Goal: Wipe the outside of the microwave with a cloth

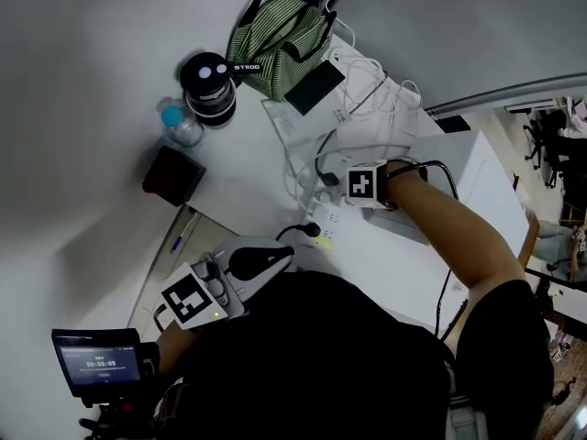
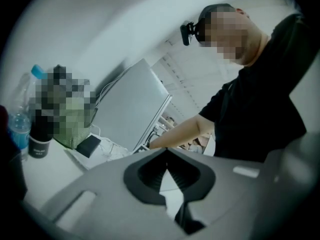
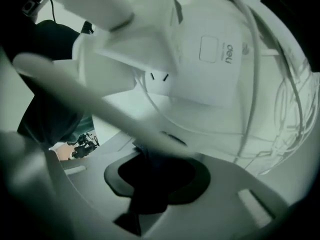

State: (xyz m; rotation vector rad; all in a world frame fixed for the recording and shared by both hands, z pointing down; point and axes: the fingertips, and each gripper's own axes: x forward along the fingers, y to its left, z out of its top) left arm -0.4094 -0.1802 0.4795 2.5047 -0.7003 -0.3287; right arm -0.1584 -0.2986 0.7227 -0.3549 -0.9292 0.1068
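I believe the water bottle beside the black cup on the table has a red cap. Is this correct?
Not quite: the cap is blue, as the head view shows. The water bottle does stand beside the black cup on the table.

Left tongs (image 2: 165, 153) closed, empty; right arm (image 1: 459, 236) outstretched, right tongs (image 3: 150, 158) pinching cloth (image 3: 149, 186).

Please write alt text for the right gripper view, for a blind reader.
The right gripper is shut on a dark cloth, close to a white power strip among white cables. A person in black shows at left.
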